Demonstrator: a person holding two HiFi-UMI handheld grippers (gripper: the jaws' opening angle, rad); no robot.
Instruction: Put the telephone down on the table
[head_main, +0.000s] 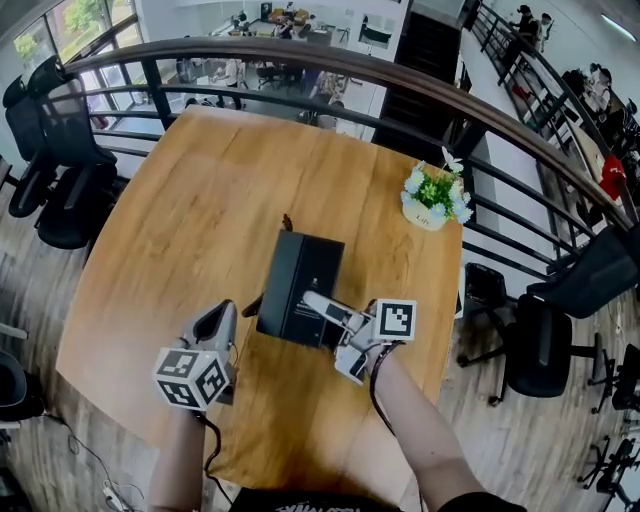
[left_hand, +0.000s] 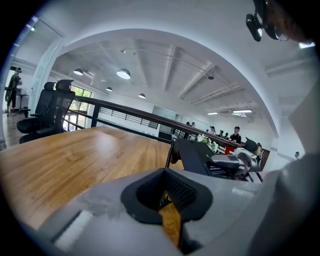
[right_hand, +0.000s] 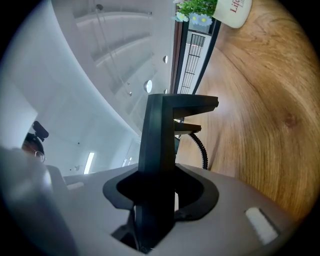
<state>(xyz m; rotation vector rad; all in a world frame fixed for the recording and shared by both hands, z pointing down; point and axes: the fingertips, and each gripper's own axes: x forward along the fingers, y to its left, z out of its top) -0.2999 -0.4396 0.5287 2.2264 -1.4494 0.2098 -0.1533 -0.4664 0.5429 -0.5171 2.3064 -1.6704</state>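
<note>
Your telephone (head_main: 295, 270) hangs low over the middle of the surface (head_main: 180, 230), long axis running 12 to 6. Your right tool (head_main: 318, 302) clamps its 5 o'clock edge. Your left tool (head_main: 224, 318), closed on nothing, sits at 8 o'clock.

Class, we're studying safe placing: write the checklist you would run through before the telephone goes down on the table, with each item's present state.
1. Right gripper closed firmly on the telephone: ok.
2. Table bare around the telephone: ok.
3. Potted plant well aside: ok.
4. Left gripper empty and off to the side: ok.
5. Coiled cord free of the telephone's underside: cannot tell.
</note>
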